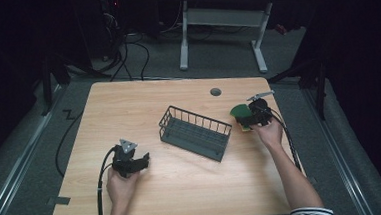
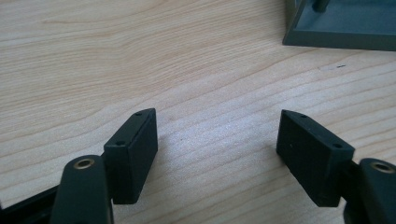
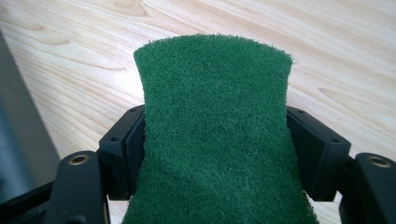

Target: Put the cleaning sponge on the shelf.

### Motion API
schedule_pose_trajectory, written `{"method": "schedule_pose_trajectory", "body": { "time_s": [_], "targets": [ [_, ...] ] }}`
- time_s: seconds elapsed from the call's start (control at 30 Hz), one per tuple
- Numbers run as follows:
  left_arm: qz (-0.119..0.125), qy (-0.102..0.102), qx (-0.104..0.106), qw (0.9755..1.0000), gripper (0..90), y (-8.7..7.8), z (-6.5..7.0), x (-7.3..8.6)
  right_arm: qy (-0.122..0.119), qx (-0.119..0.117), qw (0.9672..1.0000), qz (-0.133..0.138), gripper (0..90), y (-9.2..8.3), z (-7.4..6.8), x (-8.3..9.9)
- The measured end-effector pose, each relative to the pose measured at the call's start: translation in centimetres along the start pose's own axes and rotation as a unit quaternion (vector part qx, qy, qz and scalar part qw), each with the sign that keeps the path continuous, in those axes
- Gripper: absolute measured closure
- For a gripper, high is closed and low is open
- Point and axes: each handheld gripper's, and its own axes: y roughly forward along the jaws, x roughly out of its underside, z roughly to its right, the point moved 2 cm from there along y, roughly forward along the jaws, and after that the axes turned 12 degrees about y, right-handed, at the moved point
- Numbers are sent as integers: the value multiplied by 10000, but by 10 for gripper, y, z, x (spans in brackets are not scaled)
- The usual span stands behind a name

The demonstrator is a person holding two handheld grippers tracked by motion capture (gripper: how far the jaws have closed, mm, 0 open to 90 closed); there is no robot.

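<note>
Right claw (image 3: pixel 215 154) grips a green scouring sponge (image 3: pixel 217 130) above the counter's (image 1: pixel 183 188) right side, just beside the wire basket (image 1: pixel 196 132).

The sponge looks light, soft and springy: its green face is coarse, fuzzy fibre, and its sides bow inward where the pads squeeze it, so I judge it will compress rather than slip, and a hold across its narrow waist suits it best. In the high view a pale yellow layer shows under the green. The basket is stiff dark grey wire, oblong, with a slotted floor. The left claw (image 2: pixel 217 154) rests low over the pale wood-grain counter, jaws wide apart with nothing between them.
</note>
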Motion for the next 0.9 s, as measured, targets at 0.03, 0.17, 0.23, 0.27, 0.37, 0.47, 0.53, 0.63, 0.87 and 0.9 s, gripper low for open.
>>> {"method": "schedule_pose_trajectory", "body": {
  "time_s": [0.03, 0.17, 0.23, 0.27, 0.37, 0.47, 0.53, 0.63, 0.87, 0.9],
  "targets": [
    [2, -1, -6, 10000, 298, 0, 0, 0, 9, -21, 10000, 22, 290, -3, 0, 0],
    [-2, 1, 3, 10000, 298, 0, 0, 0, -27, -115, 9999, 93, 291, -13, -2, -1],
    [-2, 1, 3, 10000, 297, 0, 0, 0, -61, -149, 9998, 97, 291, -18, -4, -1],
    [6, -6, -5, 10000, 297, 0, 0, 0, -80, -150, 9998, 115, 292, -20, -4, -2],
    [0, 1, 3, 10000, 297, 0, 0, 0, -106, -170, 9997, 165, 292, -26, -5, -3],
    [-1, 2, 5, 10000, 295, 0, 0, 0, -110, -177, 9996, 184, 292, -29, -5, -5],
    [-3, 1, 11, 10000, 295, 0, 0, 0, -84, -202, 9995, 221, 292, -34, -4, -6],
    [-2, 1, 12, 10000, 294, 0, 0, 0, -77, -235, 9994, 239, 292, -39, -3, -6],
    [0, 2, 9, 10000, 294, 0, 0, 0, -194, -416, 9983, 352, 291, -56, -9, -6],
    [1, 1, 8, 10000, 294, 0, 0, 0, -194, -416, 9983, 352, 291, -56, -9, -6]
  ]
}}
